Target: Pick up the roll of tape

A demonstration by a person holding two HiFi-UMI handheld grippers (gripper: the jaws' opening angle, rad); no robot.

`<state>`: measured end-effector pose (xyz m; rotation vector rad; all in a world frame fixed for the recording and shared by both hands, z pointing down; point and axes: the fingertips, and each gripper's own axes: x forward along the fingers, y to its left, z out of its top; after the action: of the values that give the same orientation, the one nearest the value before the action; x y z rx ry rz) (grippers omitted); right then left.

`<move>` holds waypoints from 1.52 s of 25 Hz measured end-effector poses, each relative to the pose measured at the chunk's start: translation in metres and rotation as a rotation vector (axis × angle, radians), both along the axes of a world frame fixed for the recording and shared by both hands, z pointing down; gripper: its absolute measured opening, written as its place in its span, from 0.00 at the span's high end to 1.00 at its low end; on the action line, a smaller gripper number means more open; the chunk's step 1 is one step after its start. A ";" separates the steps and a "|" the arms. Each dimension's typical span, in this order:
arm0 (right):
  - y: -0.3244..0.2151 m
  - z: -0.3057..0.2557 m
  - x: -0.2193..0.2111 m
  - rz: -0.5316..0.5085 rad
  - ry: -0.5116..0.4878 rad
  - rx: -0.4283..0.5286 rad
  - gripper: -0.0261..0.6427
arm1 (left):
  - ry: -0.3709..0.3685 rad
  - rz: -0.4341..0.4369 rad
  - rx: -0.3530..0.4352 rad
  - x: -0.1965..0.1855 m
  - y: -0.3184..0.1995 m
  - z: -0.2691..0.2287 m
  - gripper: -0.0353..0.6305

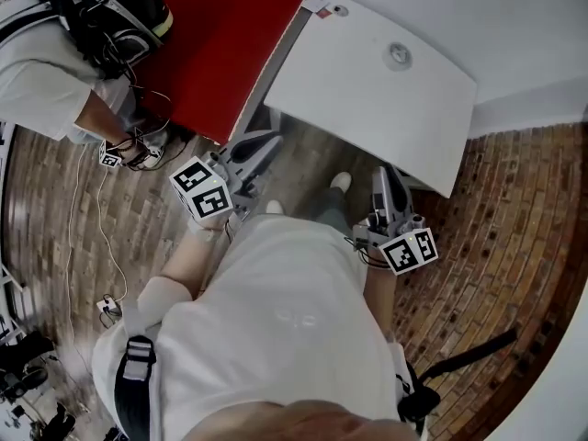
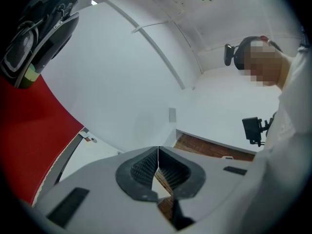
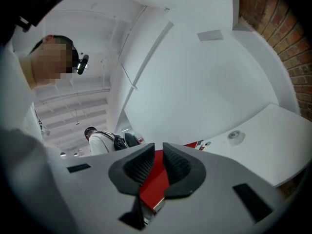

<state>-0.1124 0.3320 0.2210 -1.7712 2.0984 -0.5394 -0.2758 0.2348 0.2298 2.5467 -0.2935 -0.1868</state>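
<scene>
Off to the left of our left gripper [image 1: 266,142] stands one other person [image 1: 46,72], bent over. Ahead of that gripper lies one red tabletop [image 1: 220,44]. Its jaws are pressed together on nothing. We judge that both tools are held level and close to the body because nothing here calls for a grip. Ahead of both lies one white table [image 1: 367,81] bearing a single round cap [image 1: 397,56]. Our right gripper [image 1: 384,171] is also closed and empty, with only a thin slit between its pads. We count two grippers, two tabletops and no roll of tape in any view.
</scene>
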 end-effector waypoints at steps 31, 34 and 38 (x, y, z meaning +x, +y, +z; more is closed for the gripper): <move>-0.094 0.029 0.219 0.017 -0.078 -0.005 0.90 | -0.138 -0.043 -0.017 0.186 -0.073 0.015 0.93; -0.109 0.031 0.249 0.002 -0.082 -0.010 0.87 | -0.148 -0.061 -0.018 0.211 -0.082 0.014 0.93; -0.129 0.031 0.283 -0.036 -0.077 -0.016 0.82 | -0.160 -0.092 -0.029 0.241 -0.094 0.015 0.93</move>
<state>0.1704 0.2035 0.2517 -1.6969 2.0827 -0.6262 -0.0346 0.1412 0.2452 2.5257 -0.4713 -0.0133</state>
